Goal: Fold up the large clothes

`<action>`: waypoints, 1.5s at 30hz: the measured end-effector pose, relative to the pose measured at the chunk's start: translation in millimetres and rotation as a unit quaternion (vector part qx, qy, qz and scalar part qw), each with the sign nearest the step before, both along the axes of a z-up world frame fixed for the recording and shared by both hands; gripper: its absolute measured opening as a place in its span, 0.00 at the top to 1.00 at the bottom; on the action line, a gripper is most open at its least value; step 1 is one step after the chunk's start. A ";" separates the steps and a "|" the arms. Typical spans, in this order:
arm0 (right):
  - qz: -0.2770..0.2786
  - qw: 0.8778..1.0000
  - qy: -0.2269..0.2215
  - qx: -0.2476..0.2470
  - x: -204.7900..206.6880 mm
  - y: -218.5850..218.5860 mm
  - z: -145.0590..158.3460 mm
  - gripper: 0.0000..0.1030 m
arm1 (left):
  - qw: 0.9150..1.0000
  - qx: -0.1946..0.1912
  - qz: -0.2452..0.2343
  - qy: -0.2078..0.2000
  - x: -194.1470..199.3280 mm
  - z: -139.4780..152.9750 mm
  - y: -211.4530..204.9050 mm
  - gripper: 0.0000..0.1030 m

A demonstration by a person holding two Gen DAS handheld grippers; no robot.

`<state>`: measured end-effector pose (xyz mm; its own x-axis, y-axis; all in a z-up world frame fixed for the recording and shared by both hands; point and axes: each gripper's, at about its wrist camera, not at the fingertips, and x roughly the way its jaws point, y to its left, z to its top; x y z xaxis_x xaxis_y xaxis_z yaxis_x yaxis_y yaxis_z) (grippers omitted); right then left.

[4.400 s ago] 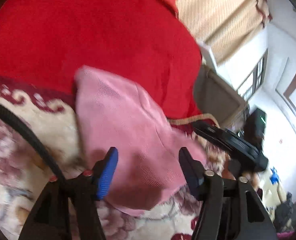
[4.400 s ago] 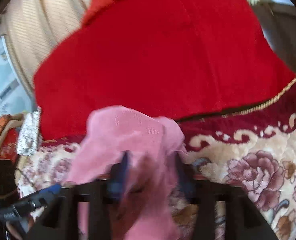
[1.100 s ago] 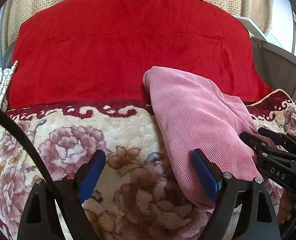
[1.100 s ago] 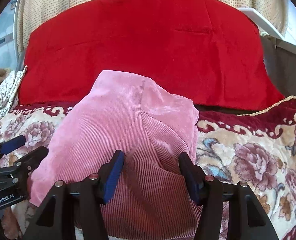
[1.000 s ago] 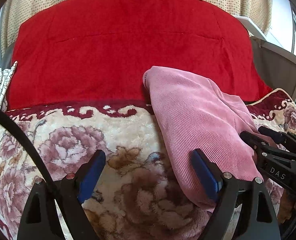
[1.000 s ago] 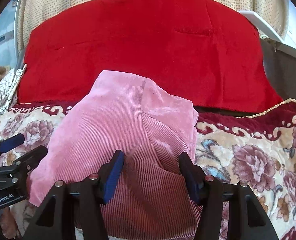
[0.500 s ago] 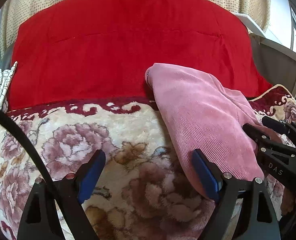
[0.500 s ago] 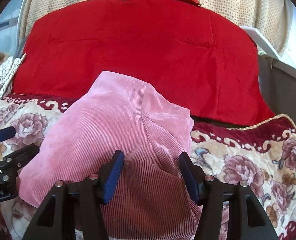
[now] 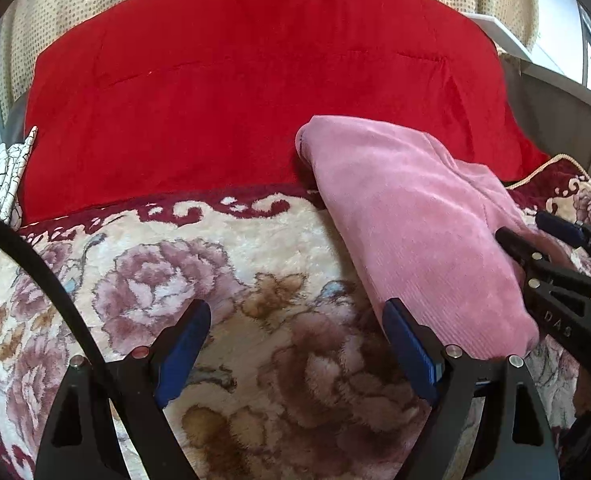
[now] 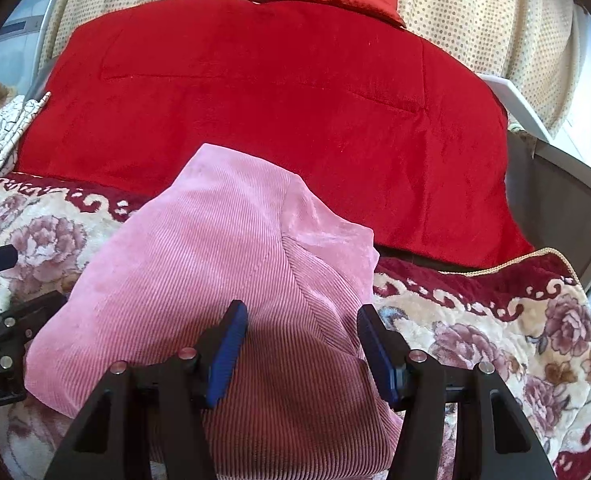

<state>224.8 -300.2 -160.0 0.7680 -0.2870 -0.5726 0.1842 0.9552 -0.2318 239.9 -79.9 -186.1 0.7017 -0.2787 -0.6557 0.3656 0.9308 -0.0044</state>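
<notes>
Folded pink garment (image 10: 223, 280) lies lengthwise ahead of the wide-open right gripper (image 10: 301, 344), rightward of the empty, wide-open left gripper (image 9: 295, 344).

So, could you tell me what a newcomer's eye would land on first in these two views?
Probably the big red blanket spread across the back, filling the upper half of both views. Next, the folded pink corduroy garment lying on the floral plush blanket in front of it. The right tongs stand open over its near end, and the left tongs stand open over the floral blanket beside it.
</notes>
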 end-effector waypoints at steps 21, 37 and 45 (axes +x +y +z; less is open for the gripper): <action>0.002 1.000 -0.002 0.006 -0.3 -0.9 -0.4 0.41 | 0.999 -0.043 0.004 -0.024 9.0 24.5 -4.8 0.15; 0.021 0.995 -0.002 0.095 17.6 -43.6 7.8 0.41 | 0.999 -0.035 -0.004 0.003 19.6 17.0 -16.6 0.14; 0.034 0.971 0.022 0.237 21.4 -85.7 3.1 0.41 | 0.998 -0.068 -0.005 0.007 18.6 23.3 -9.0 0.15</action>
<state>246.2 -385.8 -156.9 0.7479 0.0670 -0.6604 0.1167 0.9661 0.2302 258.6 -88.9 -162.7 0.6890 -0.3728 -0.6215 0.3735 0.9176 -0.1364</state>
